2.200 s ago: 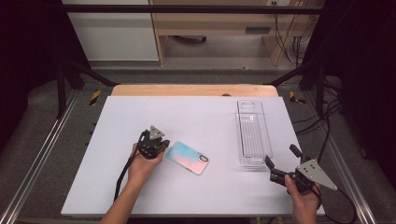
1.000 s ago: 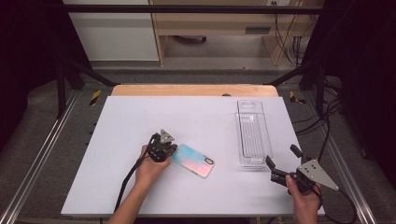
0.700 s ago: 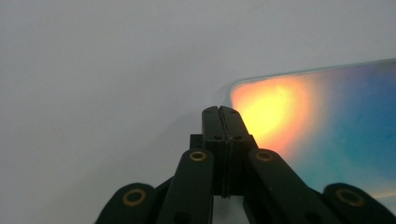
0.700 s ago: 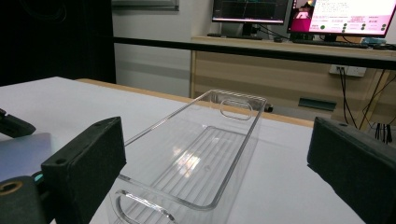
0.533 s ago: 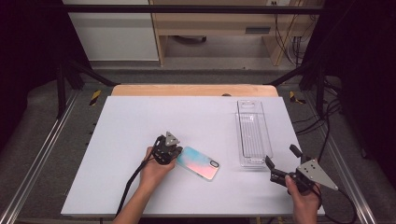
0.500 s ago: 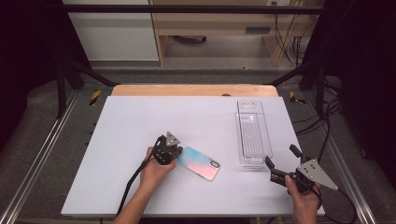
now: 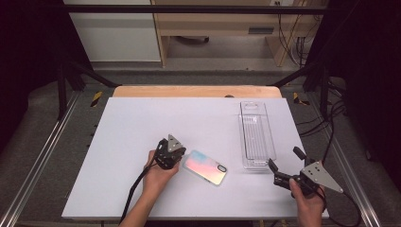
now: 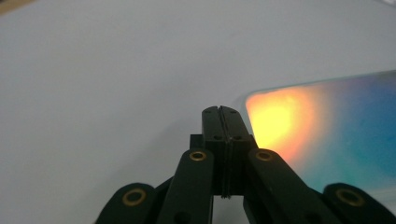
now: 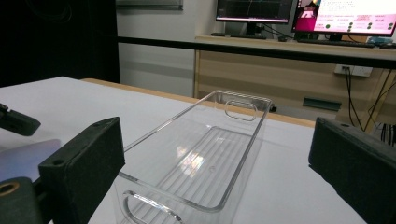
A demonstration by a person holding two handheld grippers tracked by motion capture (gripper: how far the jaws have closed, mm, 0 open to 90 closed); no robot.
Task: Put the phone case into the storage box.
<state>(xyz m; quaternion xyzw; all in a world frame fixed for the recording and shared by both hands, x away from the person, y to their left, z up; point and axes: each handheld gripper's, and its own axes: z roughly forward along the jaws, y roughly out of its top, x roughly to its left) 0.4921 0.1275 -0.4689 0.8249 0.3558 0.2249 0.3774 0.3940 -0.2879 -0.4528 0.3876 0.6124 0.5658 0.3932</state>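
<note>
Two grippers work a white table (image 7: 118, 142): the clear tray (image 7: 255, 137) waits just ahead of the right gripper (image 7: 286, 166), whose jaws have just been opening with nothing between them. The phone (image 7: 204, 167) lies flat mid-table, left of the tray. With jaws pressed together, the left gripper (image 7: 176, 158) should nudge its near corner low and steady.

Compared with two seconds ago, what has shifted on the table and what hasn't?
The left gripper, jaws shut, has pushed the phone case to the right across the table, toward the clear tray; it presses the case's near corner without gripping it. The right gripper has just been opening its jaws, nothing between them. The tray and right hand stayed put.
</note>
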